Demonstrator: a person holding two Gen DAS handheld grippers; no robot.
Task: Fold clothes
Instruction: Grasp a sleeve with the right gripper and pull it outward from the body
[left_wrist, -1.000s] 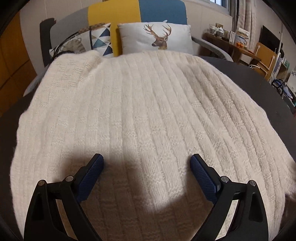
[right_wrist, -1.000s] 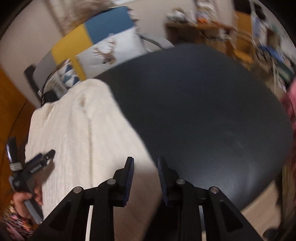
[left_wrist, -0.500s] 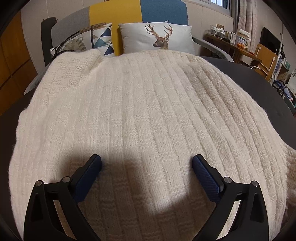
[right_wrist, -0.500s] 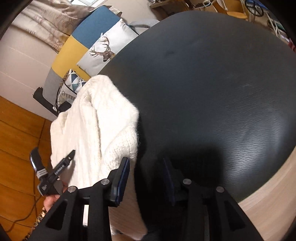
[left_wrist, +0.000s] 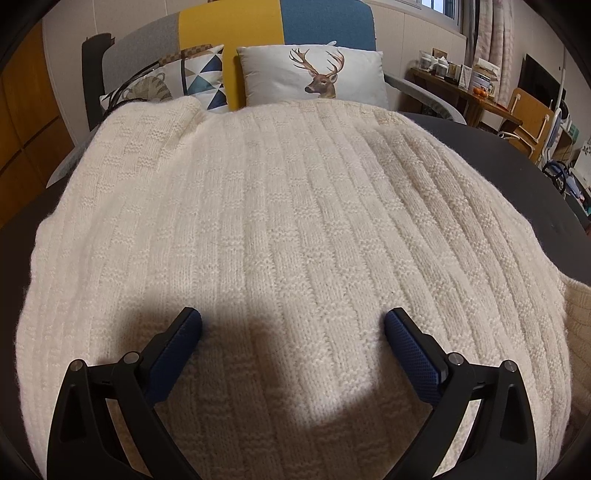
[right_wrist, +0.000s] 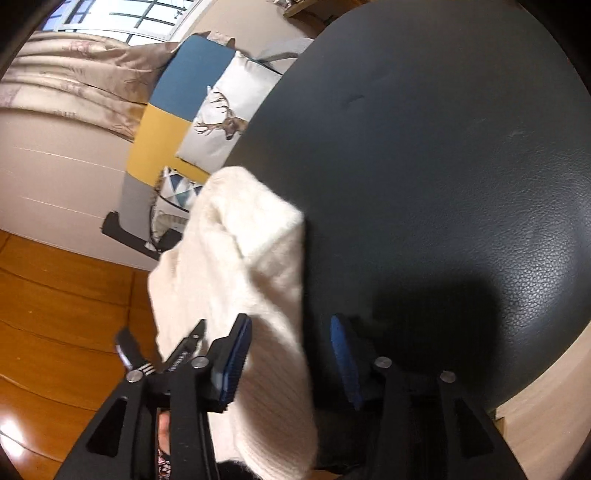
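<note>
Cream knit — the sweater (left_wrist: 295, 236) lies spread flat over the black desk (left_wrist: 517, 173), its far edge reaching the sofa side where the deer cushion (left_wrist: 314, 79) stands. Laid out this way, it seems ready for a fold, with the ribs running away from the near edge.

Over the sweater's near part hangs the left hand-held gripper (left_wrist: 293, 328), jaws spread wide and nothing between them; its pads sit just above the knit, probably waiting to pin or pick the cloth once the other side is dealt with.

At the sweater's right edge the right hand-held gripper (right_wrist: 291, 362) is opening its jaws. A bunched band of knit (right_wrist: 258, 280) — a sleeve or a side flap, I cannot tell which — runs between the pads, close against the left pad and apart from the right one. That looks like a let-go after carrying the piece inward over the body, away from the bare desk beside it.
</note>
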